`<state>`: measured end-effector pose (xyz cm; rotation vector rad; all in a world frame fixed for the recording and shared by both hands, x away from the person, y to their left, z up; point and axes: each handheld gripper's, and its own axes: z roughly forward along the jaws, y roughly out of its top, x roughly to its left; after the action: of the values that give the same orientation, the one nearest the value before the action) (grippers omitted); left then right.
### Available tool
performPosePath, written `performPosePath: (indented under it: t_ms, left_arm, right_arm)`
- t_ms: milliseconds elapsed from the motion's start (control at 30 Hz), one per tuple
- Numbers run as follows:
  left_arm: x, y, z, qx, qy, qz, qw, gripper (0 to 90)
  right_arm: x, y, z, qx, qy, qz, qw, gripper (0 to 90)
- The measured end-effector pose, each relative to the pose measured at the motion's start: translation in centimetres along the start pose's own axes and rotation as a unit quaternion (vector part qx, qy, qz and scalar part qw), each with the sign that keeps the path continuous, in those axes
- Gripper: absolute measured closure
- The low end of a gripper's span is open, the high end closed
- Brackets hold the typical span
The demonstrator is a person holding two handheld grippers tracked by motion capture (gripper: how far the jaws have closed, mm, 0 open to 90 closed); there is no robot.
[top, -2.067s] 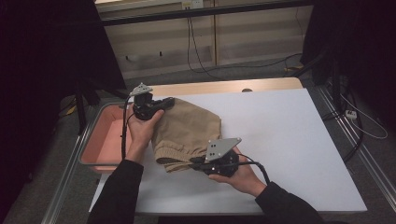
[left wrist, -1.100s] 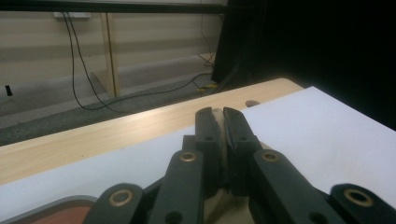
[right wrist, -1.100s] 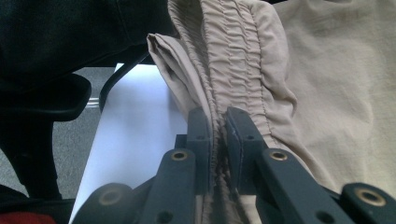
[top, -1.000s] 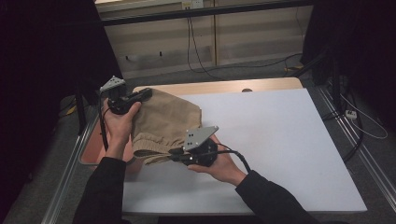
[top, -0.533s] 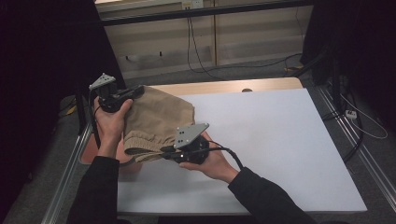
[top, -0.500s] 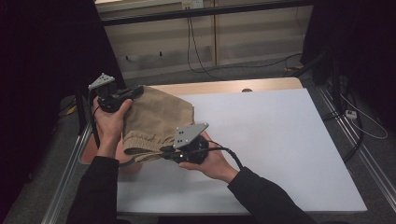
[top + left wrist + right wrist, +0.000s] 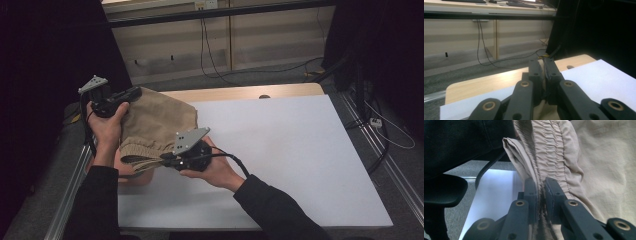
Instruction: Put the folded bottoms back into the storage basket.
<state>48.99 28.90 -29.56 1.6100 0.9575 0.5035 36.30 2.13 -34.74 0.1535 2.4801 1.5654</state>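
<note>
A folded tan garment (image 7: 155, 120) with an elastic waistband hangs between both grippers at the table's left edge. My left gripper (image 7: 134, 93) is shut on its far corner, and the left gripper view shows a sliver of tan cloth (image 7: 543, 75) pinched between the jaws. My right gripper (image 7: 167, 160) is shut on the gathered waistband (image 7: 549, 152) at the near edge. The right gripper view shows that band running up from between its jaws, with a dark sleeve (image 7: 461, 142) beside it.
A pink tray (image 7: 129, 176) lies beneath the garment at the table's left side, mostly covered. The white tabletop (image 7: 300, 150) stretches to the right, with a wooden strip (image 7: 240, 93) along its far edge. A metal rail (image 7: 74, 185) runs along the left.
Both grippers have carried the garment leftward, from the table's left-middle to over the pink tray. Both have kept their hold throughout.
</note>
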Motion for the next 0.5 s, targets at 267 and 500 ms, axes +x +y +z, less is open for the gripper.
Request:
performPosePath:
  t_ms: [267, 500]
  left_arm:
    - [1.5, 0.2, -1.2, -0.002, 0.014, -0.006, 0.9999, 86.6]
    - [2.7, 0.4, -2.0, 0.001, 0.028, -0.007, 0.9996, 86.9]
  right_arm:
    - [0.0, 1.1, 1.6, -0.003, 0.010, -0.002, 0.9999, 80.6]
    - [-0.1, 1.9, 2.8, -0.004, 0.015, -0.004, 0.9999, 80.6]
